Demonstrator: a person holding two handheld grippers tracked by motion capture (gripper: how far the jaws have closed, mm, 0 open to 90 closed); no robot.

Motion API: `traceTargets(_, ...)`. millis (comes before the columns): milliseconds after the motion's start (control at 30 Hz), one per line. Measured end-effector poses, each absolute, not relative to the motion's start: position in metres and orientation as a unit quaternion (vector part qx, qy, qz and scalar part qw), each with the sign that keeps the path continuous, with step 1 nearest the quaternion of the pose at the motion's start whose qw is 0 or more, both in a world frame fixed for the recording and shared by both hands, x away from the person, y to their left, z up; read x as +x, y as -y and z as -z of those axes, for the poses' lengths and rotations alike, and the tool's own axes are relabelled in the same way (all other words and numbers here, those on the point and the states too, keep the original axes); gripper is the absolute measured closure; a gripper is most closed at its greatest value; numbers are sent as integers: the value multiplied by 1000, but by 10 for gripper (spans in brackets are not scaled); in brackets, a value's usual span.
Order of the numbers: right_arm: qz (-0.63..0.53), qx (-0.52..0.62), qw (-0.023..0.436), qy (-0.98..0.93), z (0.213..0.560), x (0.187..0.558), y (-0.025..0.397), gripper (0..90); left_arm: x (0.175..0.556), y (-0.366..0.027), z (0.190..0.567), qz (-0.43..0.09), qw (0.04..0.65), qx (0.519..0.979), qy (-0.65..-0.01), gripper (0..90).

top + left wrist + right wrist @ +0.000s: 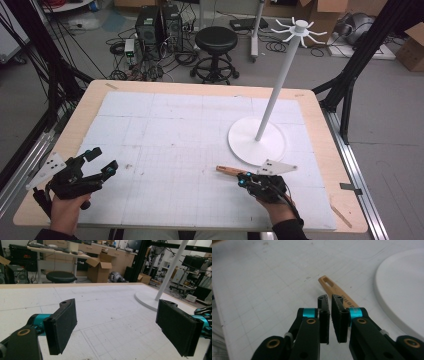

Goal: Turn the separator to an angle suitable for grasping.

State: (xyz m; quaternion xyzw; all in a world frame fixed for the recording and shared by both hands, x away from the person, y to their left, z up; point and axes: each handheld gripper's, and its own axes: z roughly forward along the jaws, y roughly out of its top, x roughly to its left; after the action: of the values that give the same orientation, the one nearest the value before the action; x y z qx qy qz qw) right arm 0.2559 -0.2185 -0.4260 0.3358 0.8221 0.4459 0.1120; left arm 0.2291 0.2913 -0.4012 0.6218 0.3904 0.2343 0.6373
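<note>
While the left claw [102, 161] rests wide open low over the bench [170, 125], the right claw [330, 305] hovers nearly closed, empty, above a wooden handle [334, 290].

Black stool [216, 42], grey floor [390, 110], perhaps concrete

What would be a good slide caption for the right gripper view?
Right gripper, jaws nearly closed, poised above a wooden handle with a slotted end, lying on the gridded table beside a white round stand base.

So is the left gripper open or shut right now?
Open. In the left gripper view, the left gripper has its two black jaws spread wide apart with bare table between them, holding nothing.
</note>
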Motion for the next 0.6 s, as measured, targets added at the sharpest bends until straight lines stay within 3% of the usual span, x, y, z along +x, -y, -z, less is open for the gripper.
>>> traceTargets(167, -387, 338, 122, -849, 438, 273, 198, 872, 230, -293, 402, -233, 638, 620, -393, 175)
traceTargets(600, -379, 379, 156, -830, 440, 287, 206, 874, 230, -294, 402, -232, 637, 621, -394, 176)
